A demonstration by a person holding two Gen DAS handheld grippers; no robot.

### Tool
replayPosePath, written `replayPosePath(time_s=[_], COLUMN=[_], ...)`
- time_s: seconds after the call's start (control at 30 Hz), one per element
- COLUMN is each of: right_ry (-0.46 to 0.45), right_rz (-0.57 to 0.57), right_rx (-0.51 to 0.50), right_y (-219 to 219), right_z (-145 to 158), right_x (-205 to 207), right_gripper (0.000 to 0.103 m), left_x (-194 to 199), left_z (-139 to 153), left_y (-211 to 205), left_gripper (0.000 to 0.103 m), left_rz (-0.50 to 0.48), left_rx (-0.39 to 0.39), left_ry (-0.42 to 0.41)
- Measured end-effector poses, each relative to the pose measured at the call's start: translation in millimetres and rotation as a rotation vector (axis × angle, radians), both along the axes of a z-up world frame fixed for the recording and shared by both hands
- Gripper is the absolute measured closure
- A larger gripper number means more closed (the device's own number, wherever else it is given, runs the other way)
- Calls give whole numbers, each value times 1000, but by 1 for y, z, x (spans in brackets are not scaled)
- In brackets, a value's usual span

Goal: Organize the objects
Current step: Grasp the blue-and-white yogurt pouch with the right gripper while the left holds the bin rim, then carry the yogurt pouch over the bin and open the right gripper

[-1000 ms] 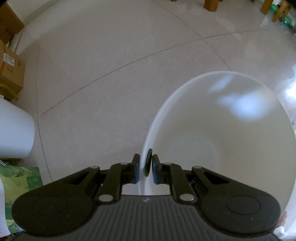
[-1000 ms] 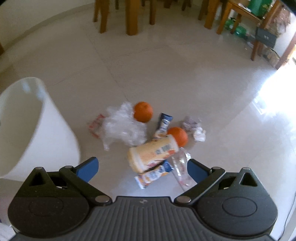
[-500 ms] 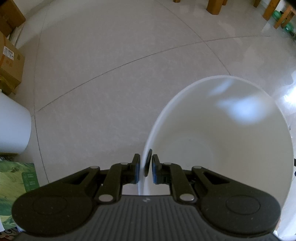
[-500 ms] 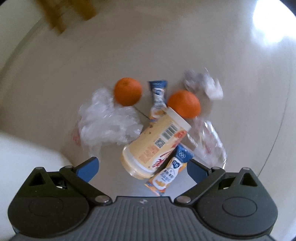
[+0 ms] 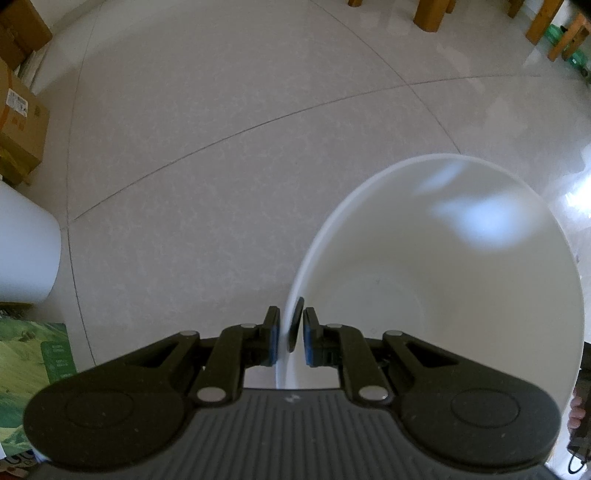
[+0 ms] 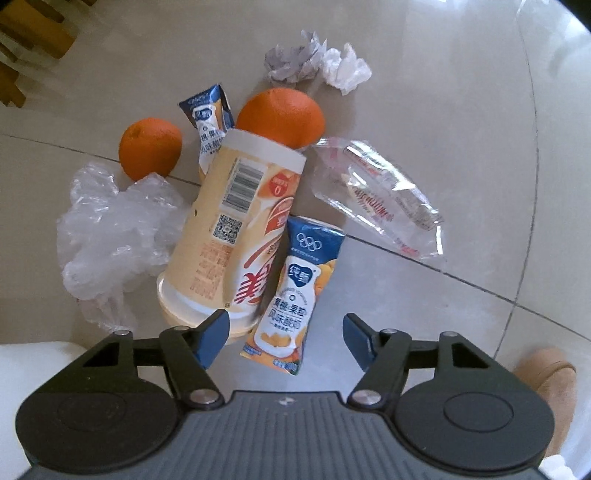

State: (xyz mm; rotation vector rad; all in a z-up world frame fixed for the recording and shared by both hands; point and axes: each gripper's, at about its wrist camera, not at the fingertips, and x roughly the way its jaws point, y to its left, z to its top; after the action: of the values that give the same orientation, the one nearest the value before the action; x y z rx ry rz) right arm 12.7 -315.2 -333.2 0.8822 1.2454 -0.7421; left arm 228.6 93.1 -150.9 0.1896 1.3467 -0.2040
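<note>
In the left wrist view my left gripper (image 5: 290, 332) is shut on the rim of a white bucket (image 5: 480, 177), whose inside looks bare. In the right wrist view my right gripper (image 6: 283, 338) points down over a pile on the floor, its jaws closing. Between its fingers lies a blue yogurt pouch (image 6: 295, 291), with no pad touching it. A tall cream cup (image 6: 236, 229) lies on its side just left of the pouch. Two oranges (image 6: 149, 147) (image 6: 280, 116), a second pouch (image 6: 208, 118), a crumpled clear bag (image 6: 110, 225), a clear wrapper (image 6: 380, 199) and crumpled paper (image 6: 314, 62) surround them.
Cardboard boxes (image 5: 18, 122) and a white cylinder (image 5: 26, 254) stand at the left of the left wrist view, wooden furniture legs (image 5: 432, 14) at the far side. A tan shoe (image 6: 550, 384) shows at the lower right of the right wrist view, the white bucket wall (image 6: 33, 358) at the lower left.
My right gripper has come down close over the pile and rolled, and its jaws have narrowed around the blue pouch. The left gripper has stayed shut on the bucket rim.
</note>
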Motion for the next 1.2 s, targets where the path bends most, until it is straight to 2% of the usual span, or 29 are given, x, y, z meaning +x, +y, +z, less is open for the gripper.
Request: replayPosePath(time_s=[0.1,0.3,0.37,0.4,0.43,0.67,0.83,0.93,1.07,1.2], right_ry=[42,93,94,97,102,131,143,134,110,48], right_rz=[9,-45,-55,-59,-65,-67,-21,-19,25,144], right_rx=[-10,-9,-19,-21,-24,-21,-21,25,41,44], right_y=[1,-2,-6,-7,-9,-13,-10,-6,7,25], right_z=[-14,-41,-45,-46,-48,-41,-13,9,53,112], right_x=[9,16,17,17,17,15,9,3,-1,18], right_gripper=[41,47,49,54,63,70,70,71,70,70], left_x=[0,2,2,2,2,2,3,2,1,2], left_z=[0,0,0,0,0,0,0,0,0,0], left_y=[0,2,2,2,3,3,4,3,4,5], left_gripper=[92,92,92,92,92,92,93,93,93,94], left_rz=[-1,6,3,5,5,4,4,-2,8,10], left_rx=[-1,-9,-10,-11,-12,-11,-13,-7,-14,-16], left_ry=[1,5,5,5,5,5,6,1,6,10])
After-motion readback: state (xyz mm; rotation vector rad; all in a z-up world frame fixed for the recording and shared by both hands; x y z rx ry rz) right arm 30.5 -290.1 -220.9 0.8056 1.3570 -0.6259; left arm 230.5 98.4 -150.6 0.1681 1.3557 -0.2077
